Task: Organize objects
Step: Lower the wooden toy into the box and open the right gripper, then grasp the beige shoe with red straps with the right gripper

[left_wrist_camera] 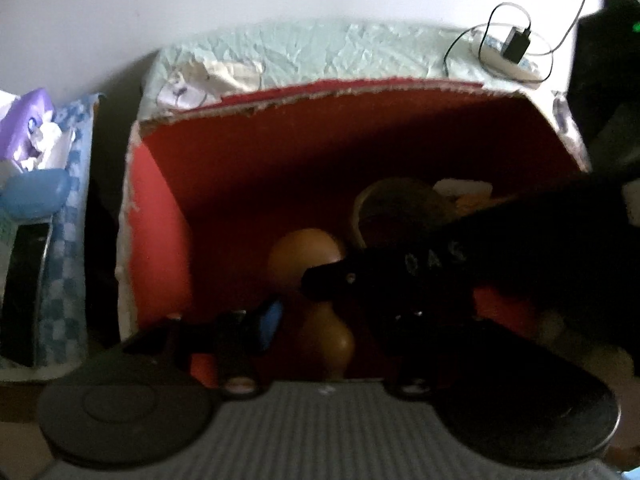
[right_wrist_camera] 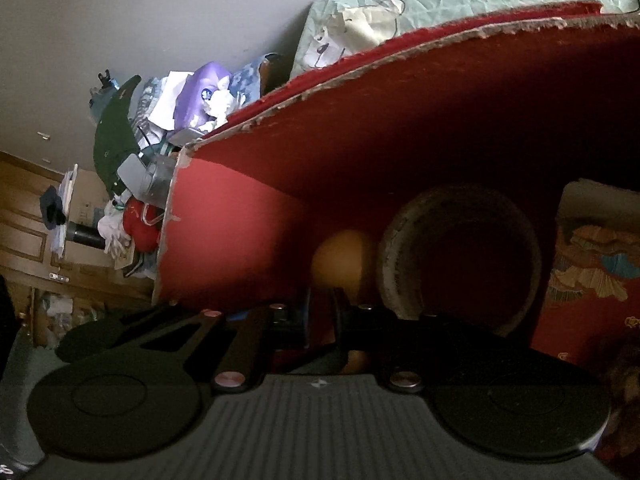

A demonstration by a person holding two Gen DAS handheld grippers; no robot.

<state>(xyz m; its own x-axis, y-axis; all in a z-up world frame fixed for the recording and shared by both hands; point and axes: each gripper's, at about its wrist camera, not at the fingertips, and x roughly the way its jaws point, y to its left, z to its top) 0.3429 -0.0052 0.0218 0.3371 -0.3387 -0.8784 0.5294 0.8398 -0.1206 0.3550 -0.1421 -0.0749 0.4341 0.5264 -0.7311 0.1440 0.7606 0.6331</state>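
Both grippers reached down into a red cardboard box (left_wrist_camera: 224,168) with torn, ragged edges. From the left wrist camera, the left gripper (left_wrist_camera: 320,328) had its fingers partly apart around the narrow neck of a brown wooden piece (left_wrist_camera: 308,256) with a round head, shaped like a skittle; whether the pads pressed on it could not be told in the dim light. The right gripper (left_wrist_camera: 324,276) came in from the right, its black tip against that round head. From the right wrist camera, the right gripper's (right_wrist_camera: 320,312) fingers stood close together, a thin gap between them, with the wooden piece (right_wrist_camera: 340,260) just beyond and below them. A round wooden bowl (right_wrist_camera: 460,256) lay on its side right of the piece, and a patterned packet (right_wrist_camera: 596,264) leaned further right. Behind the box lay a pale green sheet (left_wrist_camera: 304,48).
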